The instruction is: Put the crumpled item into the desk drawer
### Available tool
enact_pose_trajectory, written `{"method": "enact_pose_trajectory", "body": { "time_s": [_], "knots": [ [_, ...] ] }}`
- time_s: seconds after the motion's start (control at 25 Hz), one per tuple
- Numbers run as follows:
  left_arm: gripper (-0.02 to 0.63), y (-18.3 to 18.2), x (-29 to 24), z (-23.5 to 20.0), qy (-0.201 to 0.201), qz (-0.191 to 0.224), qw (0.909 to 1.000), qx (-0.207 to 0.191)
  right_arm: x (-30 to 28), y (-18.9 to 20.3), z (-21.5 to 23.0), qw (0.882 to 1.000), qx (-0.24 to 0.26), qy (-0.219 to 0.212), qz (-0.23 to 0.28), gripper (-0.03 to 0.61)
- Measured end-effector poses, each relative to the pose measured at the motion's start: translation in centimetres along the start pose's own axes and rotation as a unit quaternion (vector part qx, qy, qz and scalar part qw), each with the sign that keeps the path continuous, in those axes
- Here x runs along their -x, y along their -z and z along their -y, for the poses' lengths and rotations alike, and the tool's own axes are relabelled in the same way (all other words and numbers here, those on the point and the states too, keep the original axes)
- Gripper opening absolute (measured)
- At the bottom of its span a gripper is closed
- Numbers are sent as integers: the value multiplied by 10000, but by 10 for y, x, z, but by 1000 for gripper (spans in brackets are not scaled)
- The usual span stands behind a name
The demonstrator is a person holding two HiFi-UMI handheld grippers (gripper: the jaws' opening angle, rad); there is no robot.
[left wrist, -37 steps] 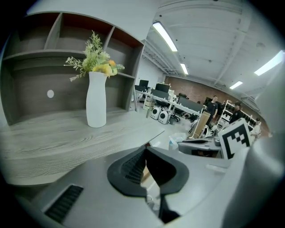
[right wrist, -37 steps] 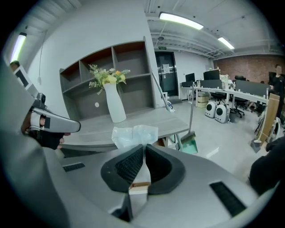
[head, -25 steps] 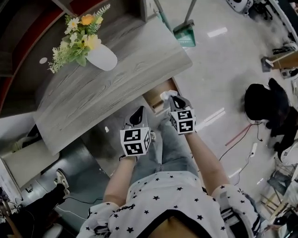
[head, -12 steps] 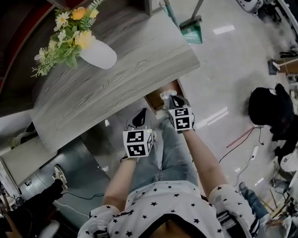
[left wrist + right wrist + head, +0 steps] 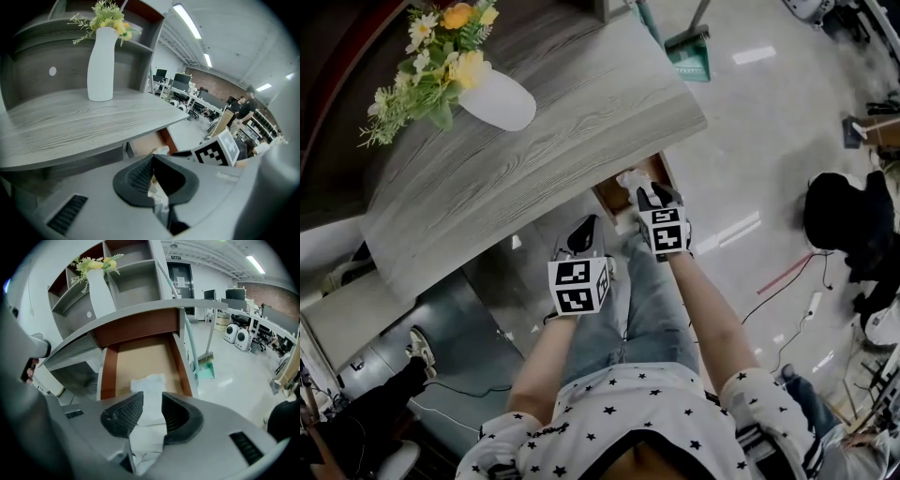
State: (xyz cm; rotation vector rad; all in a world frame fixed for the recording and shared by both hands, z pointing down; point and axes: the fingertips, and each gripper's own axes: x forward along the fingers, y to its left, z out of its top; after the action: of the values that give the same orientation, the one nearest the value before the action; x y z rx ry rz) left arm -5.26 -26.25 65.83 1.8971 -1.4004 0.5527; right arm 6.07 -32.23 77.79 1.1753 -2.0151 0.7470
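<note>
- Right gripper (image 5: 146, 411): released; its jaws have just been opening, and they are seen spread with the crumpled item (image 5: 149, 392) between them, not clamped by the pads.
- Crumpled item: a white, creased wad, seen in the right gripper view to reach from between the right jaws out over the brown floor of the desk drawer (image 5: 140, 357); whether it rests on that floor cannot be told.
- Desk drawer: pulled out from under the front edge of the desk (image 5: 534, 141), near its right corner in the head view; its reddish-brown side walls are shown on either side of the item.
- Left gripper (image 5: 152, 159): clenched, with nothing gripped; it is held just beside the right gripper, below the desk edge and apart from the drawer.
- White vase (image 5: 499, 101): stood on the desk top, well apart from the drawer, and filled with yellow and white flowers (image 5: 431, 66).
</note>
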Motion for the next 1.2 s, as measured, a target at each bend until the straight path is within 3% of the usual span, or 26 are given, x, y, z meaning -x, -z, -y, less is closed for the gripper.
{"method": "enact_pose_trajectory", "body": {
  "time_s": [0.56, 0.92, 1.2],
  "knots": [
    [12, -3, 24, 6, 112, 122, 9998, -94, 32, -12, -17, 9996, -34, 119, 267, 109],
    [12, -7, 62, 10, 230, 302, 9990, -239, 91, -34, -44, 9964, -123, 319, 774, 13],
    [12, -9, 97, 16, 338, 445, 9978, -349, 143, -40, -65, 9926, -170, 427, 1125, -6]
  ]
}}
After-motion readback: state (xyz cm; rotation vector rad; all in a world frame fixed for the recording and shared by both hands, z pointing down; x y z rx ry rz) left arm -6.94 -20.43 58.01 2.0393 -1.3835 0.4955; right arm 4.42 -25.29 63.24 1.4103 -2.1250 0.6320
